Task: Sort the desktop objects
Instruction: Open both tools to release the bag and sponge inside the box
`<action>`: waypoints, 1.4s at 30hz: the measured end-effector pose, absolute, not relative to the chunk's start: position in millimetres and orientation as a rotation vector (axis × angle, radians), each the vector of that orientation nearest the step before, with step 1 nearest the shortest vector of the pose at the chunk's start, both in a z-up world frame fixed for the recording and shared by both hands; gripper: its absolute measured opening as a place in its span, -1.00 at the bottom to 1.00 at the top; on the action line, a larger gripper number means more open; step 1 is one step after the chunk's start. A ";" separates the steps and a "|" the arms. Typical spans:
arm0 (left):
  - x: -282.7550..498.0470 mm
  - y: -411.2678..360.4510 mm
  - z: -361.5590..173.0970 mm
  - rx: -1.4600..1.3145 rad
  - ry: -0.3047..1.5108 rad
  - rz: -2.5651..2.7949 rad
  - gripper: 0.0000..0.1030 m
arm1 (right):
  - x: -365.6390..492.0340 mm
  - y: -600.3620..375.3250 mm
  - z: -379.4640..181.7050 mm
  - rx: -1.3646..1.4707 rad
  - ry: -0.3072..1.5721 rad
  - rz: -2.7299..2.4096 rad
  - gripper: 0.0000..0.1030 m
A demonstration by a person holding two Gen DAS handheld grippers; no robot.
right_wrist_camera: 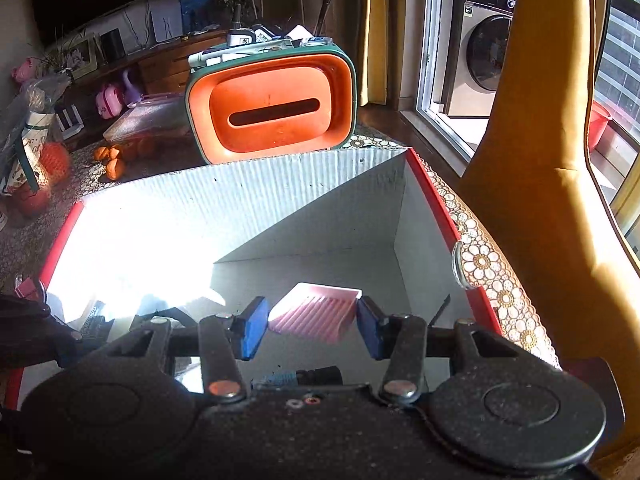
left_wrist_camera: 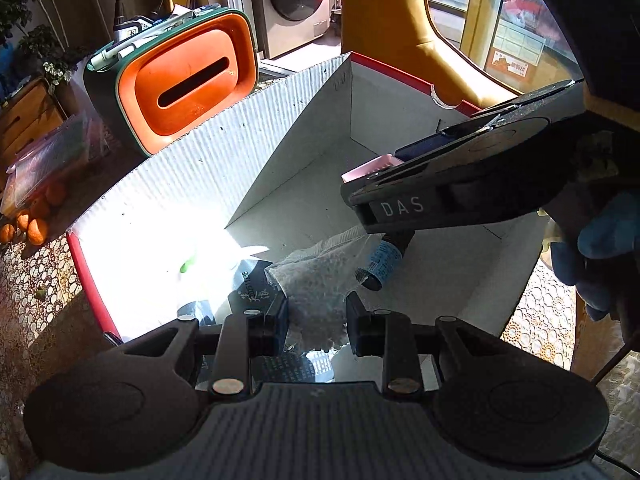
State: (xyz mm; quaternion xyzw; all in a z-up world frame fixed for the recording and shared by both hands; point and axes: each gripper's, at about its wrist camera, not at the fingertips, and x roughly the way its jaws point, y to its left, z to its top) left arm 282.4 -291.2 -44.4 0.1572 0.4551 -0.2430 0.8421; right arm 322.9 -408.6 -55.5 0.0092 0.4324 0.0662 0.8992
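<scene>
A white corrugated box (left_wrist_camera: 240,152) with red outer sides stands open on the table. My left gripper (left_wrist_camera: 316,328) hangs over its near side, shut on a clear bag of white granules (left_wrist_camera: 312,280). My right gripper (left_wrist_camera: 360,178) reaches in from the right, held by a blue-gloved hand (left_wrist_camera: 592,248). In the right wrist view this gripper (right_wrist_camera: 312,328) has its blue pads (right_wrist_camera: 254,330) shut on a pink ridged piece (right_wrist_camera: 316,312) above the box (right_wrist_camera: 240,200) floor. Below it lies a small dark bottle with a blue label (left_wrist_camera: 382,260). A black packet (left_wrist_camera: 256,284) lies in the box too.
An orange and green tissue holder (left_wrist_camera: 188,84) with pens on top stands just behind the box. Oranges (left_wrist_camera: 32,228) and a clear lidded tray (left_wrist_camera: 48,160) sit at the left on the lace tablecloth. A yellow chair (right_wrist_camera: 532,160) stands at the right by the window.
</scene>
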 end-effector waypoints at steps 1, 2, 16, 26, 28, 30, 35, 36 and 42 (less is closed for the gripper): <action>283.4 -293.0 -46.8 0.339 0.970 -0.514 -0.46 | 323.7 -406.4 -57.3 0.003 0.905 0.134 -0.07; 284.1 -293.9 -48.7 0.342 0.978 -0.517 -0.46 | 325.0 -403.8 -59.3 -0.018 0.915 0.126 -0.07; 301.9 -297.7 -62.6 0.331 1.099 -0.530 -0.46 | 334.4 -402.8 -67.4 -0.038 1.025 0.131 -0.07; 302.0 -295.1 -67.4 0.307 1.121 -0.536 -0.44 | 333.2 -401.6 -77.9 -0.069 1.086 0.134 -0.06; 301.2 -293.3 -66.9 0.297 1.114 -0.534 -0.44 | 332.8 -402.1 -76.4 -0.061 1.081 0.130 0.03; 298.8 -292.0 -65.2 0.293 1.105 -0.532 -0.36 | 332.3 -403.2 -74.1 -0.051 1.073 0.129 0.17; 297.3 -284.5 -56.5 0.260 1.073 -0.497 0.10 | 328.2 -406.1 -68.0 -0.028 1.055 0.129 0.28; 296.9 -282.3 -54.6 0.251 1.070 -0.497 0.12 | 326.7 -407.0 -66.9 -0.020 1.052 0.128 0.34; 280.9 -273.3 -36.6 0.226 1.003 -0.506 0.17 | 315.4 -412.0 -54.3 0.014 1.016 0.130 0.42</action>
